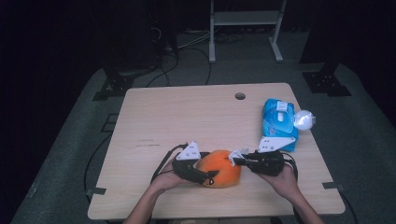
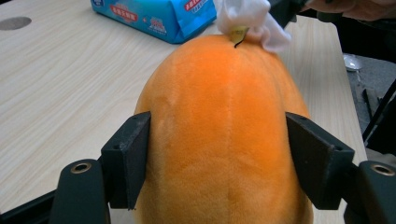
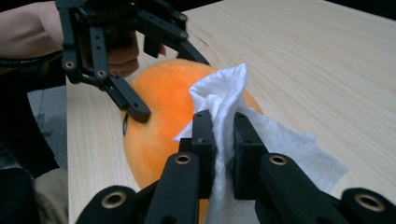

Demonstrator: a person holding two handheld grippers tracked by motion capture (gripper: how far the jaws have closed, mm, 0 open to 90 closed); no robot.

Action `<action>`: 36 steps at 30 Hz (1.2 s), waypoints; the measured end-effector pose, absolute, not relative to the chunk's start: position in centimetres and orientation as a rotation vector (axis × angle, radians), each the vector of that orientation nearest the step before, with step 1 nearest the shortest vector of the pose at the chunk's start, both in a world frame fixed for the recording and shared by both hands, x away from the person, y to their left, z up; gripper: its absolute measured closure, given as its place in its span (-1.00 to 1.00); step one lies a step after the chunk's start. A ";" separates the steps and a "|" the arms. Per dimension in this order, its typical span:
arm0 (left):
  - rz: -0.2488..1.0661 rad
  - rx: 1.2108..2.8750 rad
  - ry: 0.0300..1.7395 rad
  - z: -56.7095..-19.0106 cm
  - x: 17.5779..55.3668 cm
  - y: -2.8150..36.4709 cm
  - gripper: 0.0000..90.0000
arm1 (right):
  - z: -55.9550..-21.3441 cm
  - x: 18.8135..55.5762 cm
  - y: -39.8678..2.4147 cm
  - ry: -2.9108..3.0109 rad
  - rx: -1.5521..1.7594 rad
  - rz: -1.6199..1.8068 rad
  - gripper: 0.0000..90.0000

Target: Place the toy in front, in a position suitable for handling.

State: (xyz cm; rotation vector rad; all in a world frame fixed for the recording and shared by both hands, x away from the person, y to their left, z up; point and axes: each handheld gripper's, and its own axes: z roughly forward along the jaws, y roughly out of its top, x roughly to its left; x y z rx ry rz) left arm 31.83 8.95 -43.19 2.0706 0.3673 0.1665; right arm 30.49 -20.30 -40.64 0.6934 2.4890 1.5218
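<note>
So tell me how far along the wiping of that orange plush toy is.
Done: a white wipe is out of the blue pack and pinched in the right gripper, and the left gripper clamps the orange plush toy on the table. In hand: the wipe touches the toy's far end. Left: the wiping itself; most of the fur looks untouched.

A pale wooden desk (image 1: 187,116) with rounded corners and a small round hole (image 1: 240,96) near its far edge stands on grey carpeted floor (image 1: 364,140). Beyond it the room is dark. A white metal frame (image 1: 245,18) stands at the back, black stand feet (image 1: 325,81) sit at either side, and black cables (image 1: 187,51) trail across the floor.
</note>
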 end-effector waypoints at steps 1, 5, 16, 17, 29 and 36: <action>0.165 2.071 0.365 -43.2 31.8 9.0 -0.37 | -40.8 30.5 -20.7 2.486 0.709 1.529 0.81; 0.153 2.062 0.372 -43.4 31.9 9.3 -0.38 | -41.2 30.6 -22.0 2.485 0.764 1.547 0.81; 0.189 2.084 0.298 -43.1 31.2 8.6 -0.41 | -40.8 30.5 -20.7 2.502 0.704 1.614 0.81; 0.192 2.085 0.291 -43.1 31.0 8.4 -0.41 | -40.8 30.5 -20.4 2.506 0.696 1.621 0.81; 0.157 2.074 0.316 -43.4 31.6 9.3 -0.42 | -41.4 31.0 -21.7 2.507 0.747 1.615 0.80; 0.169 2.079 0.315 -43.3 31.5 9.0 -0.43 | -41.5 30.7 -22.1 2.514 0.750 1.621 0.80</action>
